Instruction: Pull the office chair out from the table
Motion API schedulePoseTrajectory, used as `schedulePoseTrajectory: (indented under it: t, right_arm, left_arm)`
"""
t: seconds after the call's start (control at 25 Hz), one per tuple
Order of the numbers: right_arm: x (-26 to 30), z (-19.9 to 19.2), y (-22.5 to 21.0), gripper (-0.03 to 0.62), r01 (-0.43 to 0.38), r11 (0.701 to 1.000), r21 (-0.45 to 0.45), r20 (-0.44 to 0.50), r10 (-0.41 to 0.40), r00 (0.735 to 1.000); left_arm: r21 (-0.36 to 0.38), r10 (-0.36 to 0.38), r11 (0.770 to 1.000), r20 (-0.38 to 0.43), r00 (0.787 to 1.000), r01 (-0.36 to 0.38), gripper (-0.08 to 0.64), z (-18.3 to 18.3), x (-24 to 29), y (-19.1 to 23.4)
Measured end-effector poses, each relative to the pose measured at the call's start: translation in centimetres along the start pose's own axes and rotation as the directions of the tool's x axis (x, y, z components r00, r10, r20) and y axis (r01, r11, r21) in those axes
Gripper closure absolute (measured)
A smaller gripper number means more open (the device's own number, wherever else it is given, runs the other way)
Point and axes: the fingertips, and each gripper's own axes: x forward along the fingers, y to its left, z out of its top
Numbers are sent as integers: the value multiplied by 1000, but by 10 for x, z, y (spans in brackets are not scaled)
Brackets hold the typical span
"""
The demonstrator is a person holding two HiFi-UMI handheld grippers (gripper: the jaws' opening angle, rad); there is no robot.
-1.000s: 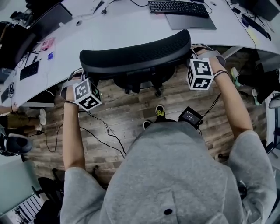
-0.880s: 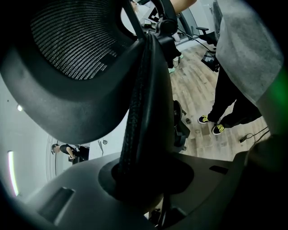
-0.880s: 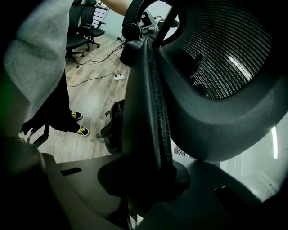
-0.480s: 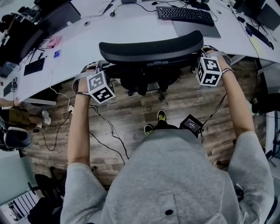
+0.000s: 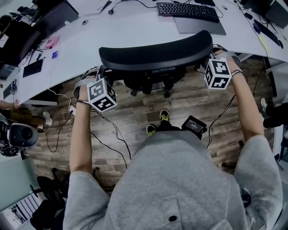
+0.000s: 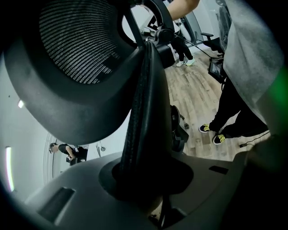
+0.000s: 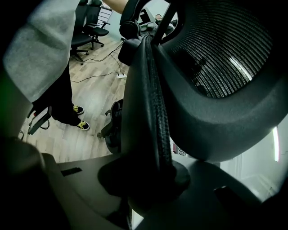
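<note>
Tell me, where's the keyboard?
In the head view, the black keyboard lies at the top, right of middle, on the white table, just beyond the backrest of the office chair.

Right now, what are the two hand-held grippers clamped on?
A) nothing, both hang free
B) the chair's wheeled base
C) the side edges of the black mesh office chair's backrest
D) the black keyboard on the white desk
C: the left gripper and the right gripper each have their jaws closed on a side edge of the black mesh office chair backrest.
</note>
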Motion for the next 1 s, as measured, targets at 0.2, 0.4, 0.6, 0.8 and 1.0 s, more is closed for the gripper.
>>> schedulePoseTrajectory:
  t: [0.2, 0.4, 0.6, 0.8, 1.0]
  right_arm:
    - [-12, -1, 16, 514, -10, 1000, 5, -9, 10, 1000]
    - [-34, -12, 35, 514, -22, 1000, 8, -12, 22, 1000]
    - [-56, -3, 61, 514, -13, 999, 33, -21, 14, 1000]
    - [-76, 2, 87, 514, 1, 998, 56, -34, 1, 999]
    - [-98, 6, 114, 514, 4, 997, 78, -51, 0, 999]
  left_arm:
    - [14, -18, 1000, 15, 1000, 18, 466, 6, -9, -13]
    - [18, -37, 999, 45, 998, 37, 468, 26, -26, -37]
    - [39, -52, 998, 54, 997, 50, 468, 25, -41, -54]
    - [57, -59, 997, 68, 996, 55, 468, 29, -56, -76]
    - [73, -58, 996, 81, 995, 53, 468, 33, -71, -95]
